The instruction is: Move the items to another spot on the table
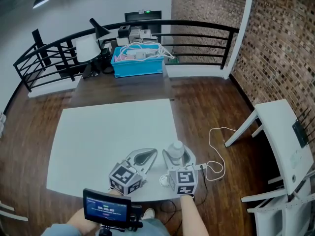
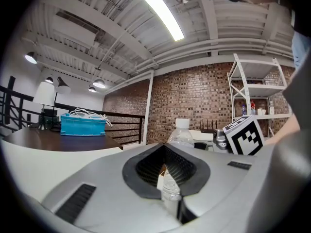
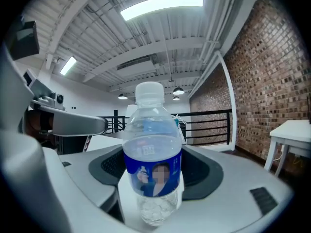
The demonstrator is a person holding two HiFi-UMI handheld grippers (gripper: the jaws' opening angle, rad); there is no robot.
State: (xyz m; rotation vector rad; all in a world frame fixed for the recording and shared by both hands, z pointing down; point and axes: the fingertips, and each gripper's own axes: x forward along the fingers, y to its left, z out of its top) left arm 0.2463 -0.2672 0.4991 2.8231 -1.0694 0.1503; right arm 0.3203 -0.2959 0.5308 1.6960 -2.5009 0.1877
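A clear water bottle (image 1: 175,150) with a white cap and a blue label stands upright near the front right corner of the white table (image 1: 113,132). My right gripper (image 1: 178,157) is open around it. In the right gripper view the bottle (image 3: 152,149) stands in the dark padded hollow, with a gap showing on both sides. My left gripper (image 1: 152,153) lies just left of it, shut and with nothing in its hollow. From the left gripper view the bottle (image 2: 182,132) rises just beyond the meeting tips (image 2: 163,145), with the right gripper's marker cube (image 2: 245,135) beside it.
A dark wooden table (image 1: 123,90) adjoins the far edge and carries a blue bin (image 1: 138,63) of cables and a white lamp (image 1: 87,47). A white cord (image 1: 216,146) lies on the floor to the right, near a white desk (image 1: 283,136). A black railing (image 1: 197,31) runs behind.
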